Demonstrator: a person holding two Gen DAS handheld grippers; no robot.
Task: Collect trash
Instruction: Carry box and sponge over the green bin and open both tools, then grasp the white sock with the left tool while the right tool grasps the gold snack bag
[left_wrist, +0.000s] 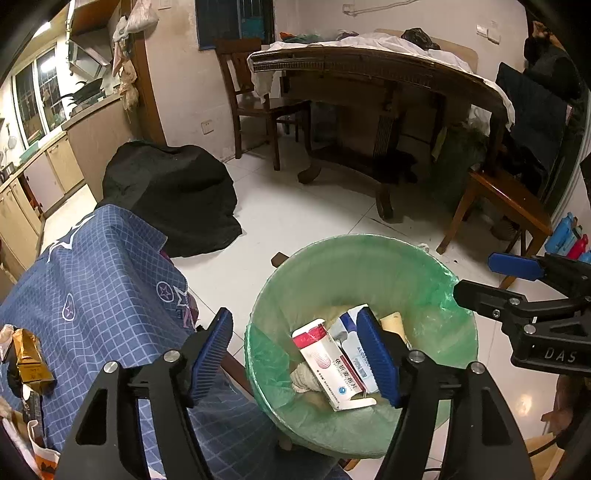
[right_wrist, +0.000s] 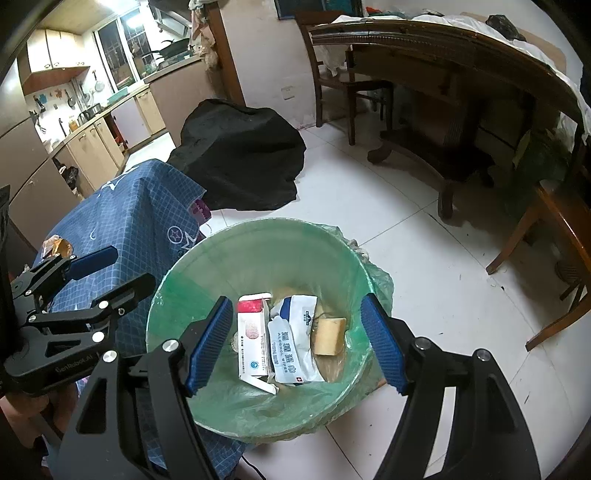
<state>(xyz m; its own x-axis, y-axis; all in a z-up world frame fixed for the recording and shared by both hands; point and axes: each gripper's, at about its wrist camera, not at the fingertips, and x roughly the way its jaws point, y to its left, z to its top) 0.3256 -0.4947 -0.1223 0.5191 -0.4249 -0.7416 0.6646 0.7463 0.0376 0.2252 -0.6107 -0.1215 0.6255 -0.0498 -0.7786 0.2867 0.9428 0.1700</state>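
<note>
- The bin (right_wrist: 255, 325) stands on the floor just beside the blue-cloth surface (left_wrist: 103, 280), lined with a green bag — placed, I judge, so you can swing trash off the cloth and drop it straight in.
- The trash already collected lies at the bottom: a red-and-white box (right_wrist: 253, 339), a wipes pack (right_wrist: 291, 343) touching it, and a tan block (right_wrist: 330, 336) against the far side. They lie loose and tilted, as dropped things do.
- More trash waits on the surface: a gold wrapper (left_wrist: 31, 363) near its edge, well apart from the bin. That looks like your next piece.
- Your right gripper (right_wrist: 295, 343) hangs over the bin's mouth, pointing down into it, its pads spread wide with nothing between them — the pose fits a release just above the bin.
- Your left gripper (left_wrist: 295, 354) is likewise spread and empty. It sits over the near rim, one pad over the cloth and the other over the boxes.
- Both point the same way, side by side and apart; neither touches the bin or the bag.
- To reach the wrapper, the left is the closer one — you'd need to turn it back across the cloth.
</note>
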